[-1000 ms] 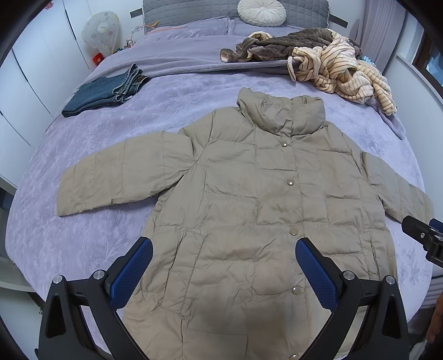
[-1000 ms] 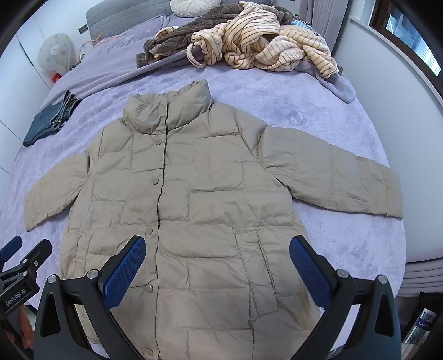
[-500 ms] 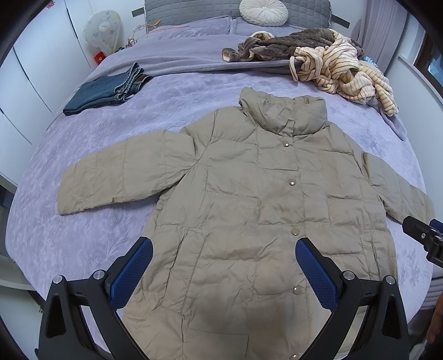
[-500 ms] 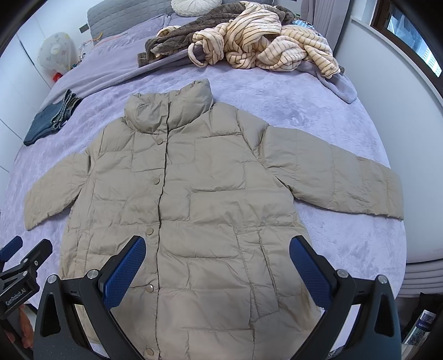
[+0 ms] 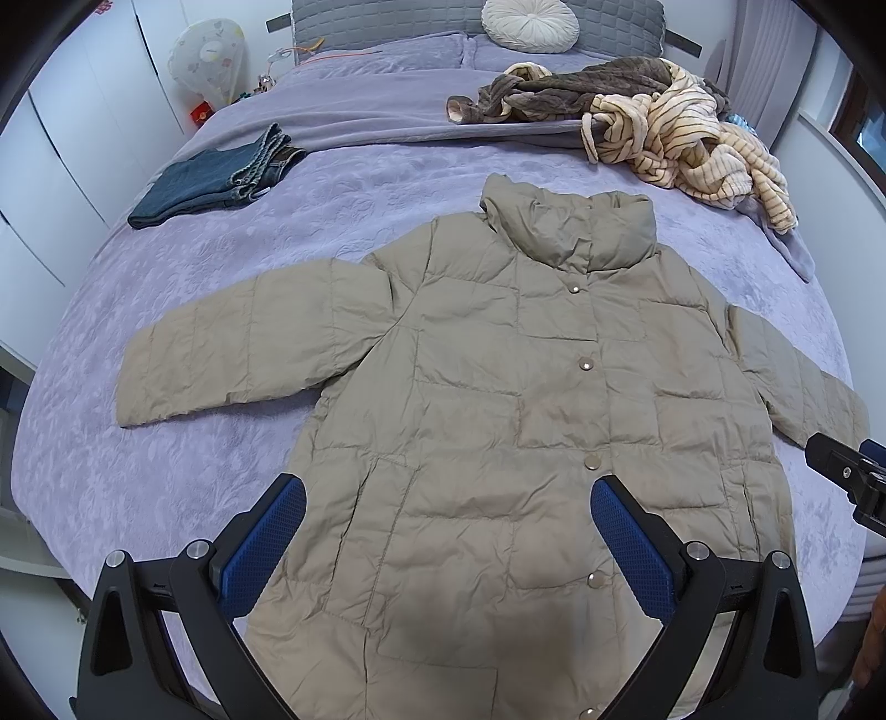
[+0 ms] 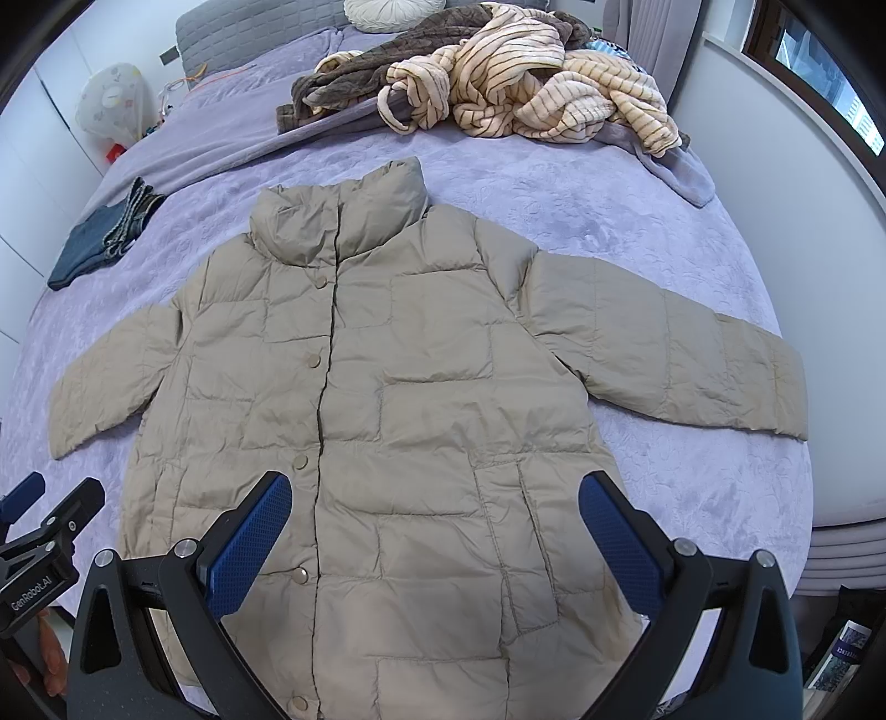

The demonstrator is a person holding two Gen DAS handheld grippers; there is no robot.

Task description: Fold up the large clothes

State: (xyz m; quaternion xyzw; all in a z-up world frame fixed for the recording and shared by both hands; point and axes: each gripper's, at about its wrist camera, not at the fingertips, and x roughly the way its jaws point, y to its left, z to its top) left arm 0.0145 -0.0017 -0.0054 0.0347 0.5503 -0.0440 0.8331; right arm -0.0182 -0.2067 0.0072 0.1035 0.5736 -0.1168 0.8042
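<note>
A beige quilted puffer coat (image 5: 498,399) (image 6: 387,387) lies flat and face up on the bed, snapped shut, collar toward the headboard and both sleeves spread out sideways. My left gripper (image 5: 448,509) hovers open above the coat's lower front, with nothing between its blue pads. My right gripper (image 6: 434,507) hangs open the same way above the lower right half of the coat. Each gripper's tip shows at the edge of the other's view. The coat's hem is hidden below the frames.
A lilac bedspread (image 5: 343,183) covers the bed. Folded jeans (image 5: 216,180) lie at the far left. A heap of brown and striped cream clothes (image 5: 653,122) sits at the far right near the headboard, with a round white cushion (image 5: 529,25) behind it. A white wall (image 6: 775,194) borders the right side.
Both views have shifted slightly, with the coat sitting a little lower in frame; the grippers stay open and the coat lies undisturbed.
</note>
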